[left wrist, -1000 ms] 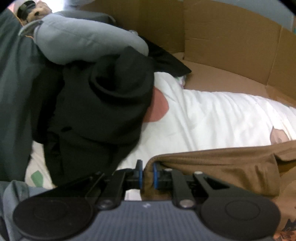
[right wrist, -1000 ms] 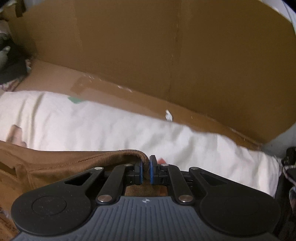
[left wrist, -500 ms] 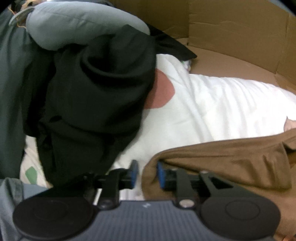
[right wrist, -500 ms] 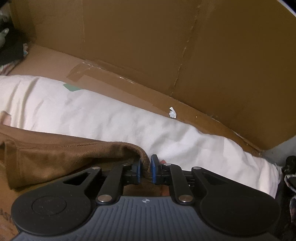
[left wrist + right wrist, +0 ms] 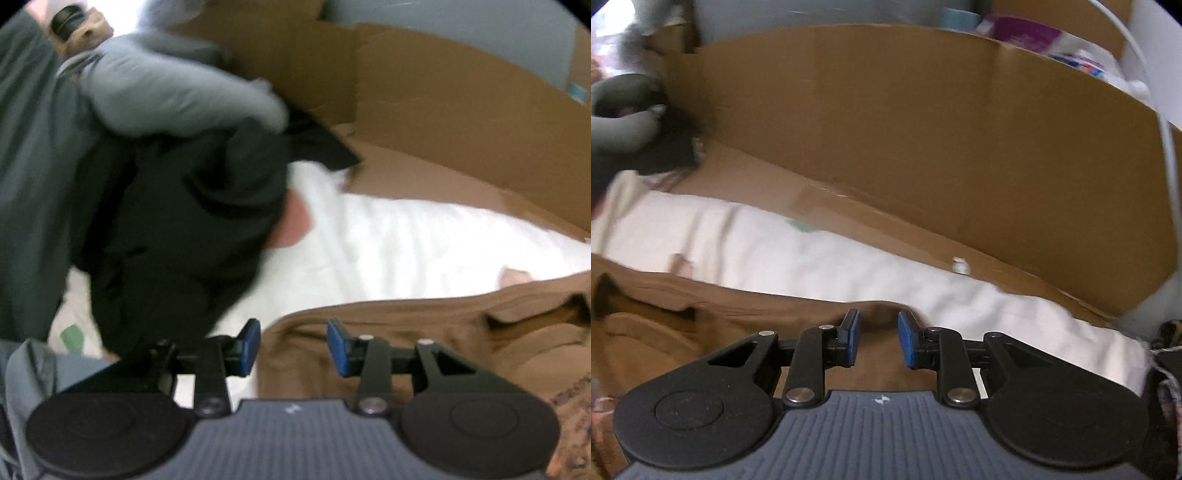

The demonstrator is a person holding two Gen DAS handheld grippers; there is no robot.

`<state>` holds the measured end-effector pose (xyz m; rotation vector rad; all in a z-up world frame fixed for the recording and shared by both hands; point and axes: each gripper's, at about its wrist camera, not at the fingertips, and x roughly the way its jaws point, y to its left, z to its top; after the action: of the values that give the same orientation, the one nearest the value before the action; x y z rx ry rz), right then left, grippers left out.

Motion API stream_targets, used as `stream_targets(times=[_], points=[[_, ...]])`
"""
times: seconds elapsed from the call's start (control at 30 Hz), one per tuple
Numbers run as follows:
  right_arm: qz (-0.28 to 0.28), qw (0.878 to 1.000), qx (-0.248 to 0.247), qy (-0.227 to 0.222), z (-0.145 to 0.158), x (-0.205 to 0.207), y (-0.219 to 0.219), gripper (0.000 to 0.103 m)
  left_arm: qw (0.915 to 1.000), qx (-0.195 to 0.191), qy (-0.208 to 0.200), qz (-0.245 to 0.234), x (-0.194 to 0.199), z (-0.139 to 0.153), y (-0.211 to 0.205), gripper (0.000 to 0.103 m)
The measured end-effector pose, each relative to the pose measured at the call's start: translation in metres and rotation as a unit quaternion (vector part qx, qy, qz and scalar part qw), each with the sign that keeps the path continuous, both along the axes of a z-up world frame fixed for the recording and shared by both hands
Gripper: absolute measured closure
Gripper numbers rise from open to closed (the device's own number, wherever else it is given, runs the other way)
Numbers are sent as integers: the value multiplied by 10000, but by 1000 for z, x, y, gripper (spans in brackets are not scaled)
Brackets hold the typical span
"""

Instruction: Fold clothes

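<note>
The left gripper (image 5: 293,345) has its jaws apart and opening, the blue pads (image 5: 338,347) clear of the cloth, with the folded edge of the brown garment (image 5: 424,325) lying in the gap below them rather than pinched. That garment spreads from the gap toward three o'clock in the left wrist view, its hem running level across the frame and a dark fold opening near the right edge. Beyond it, at twelve to two o'clock, lies a white sheet (image 5: 406,240) with a pinkish patch, and past that a brown cardboard wall (image 5: 443,96) stands upright. From nine to eleven o'clock a heap of black clothing (image 5: 184,229) rests on the sheet, with a grey garment (image 5: 166,96) draped over its top and a dark green cloth (image 5: 33,166) at the far left; all of this is blurred. The right gripper (image 5: 878,343) likewise shows its jaws parted and opening, the pads (image 5: 905,345) not pressing on anything, while the brown garment (image 5: 738,314) sits under and between them, its edge just ahead of the tips and the rest stretching toward nine o'clock. The white sheet (image 5: 849,266) crosses the right wrist view from nine to four o'clock beyond the garment, a small white scrap (image 5: 960,265) lies at one o'clock at the sheet's far edge, and the cardboard wall (image 5: 923,129) fills the upper half.
</note>
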<state>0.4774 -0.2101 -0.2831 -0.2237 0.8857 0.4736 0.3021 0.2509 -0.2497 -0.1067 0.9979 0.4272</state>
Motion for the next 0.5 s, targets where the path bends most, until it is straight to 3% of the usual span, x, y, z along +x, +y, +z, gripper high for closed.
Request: stream_targets(times=[0.33, 0.5], points=[[1172, 9922, -411, -131, -16, -20, 63, 74, 9967, -496, 98, -643, 28, -18, -59, 52], [1608, 9848, -640, -162, -25, -18, 83, 73, 9949, -380, 200, -914, 50, -36, -74, 47]])
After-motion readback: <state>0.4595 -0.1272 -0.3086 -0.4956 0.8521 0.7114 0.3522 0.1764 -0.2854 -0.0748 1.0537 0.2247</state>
